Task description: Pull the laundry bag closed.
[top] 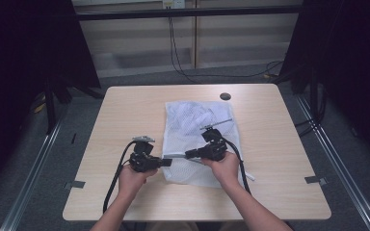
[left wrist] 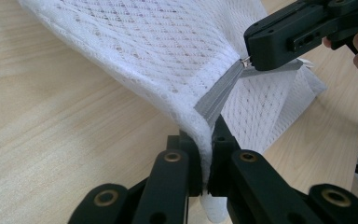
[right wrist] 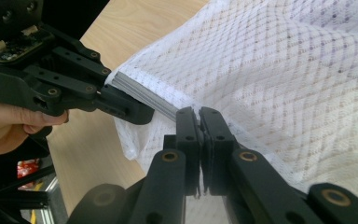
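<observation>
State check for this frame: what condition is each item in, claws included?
Mesh bag: flat on the table, near left corner lifted.
Grey zipper: stretched taut between the two claws.
Left claw: shut on the bag's corner by the zipper end.
Right claw: shut on the zipper, apparently at the pull.
Table: bare wood around the bag.

bare table [top: 125,110] left, right and near side of mesh bag [top: 192,120]: open passage. round dark hole [top: 225,96] beyond bag. both grippers crowd bag's near left corner.
</observation>
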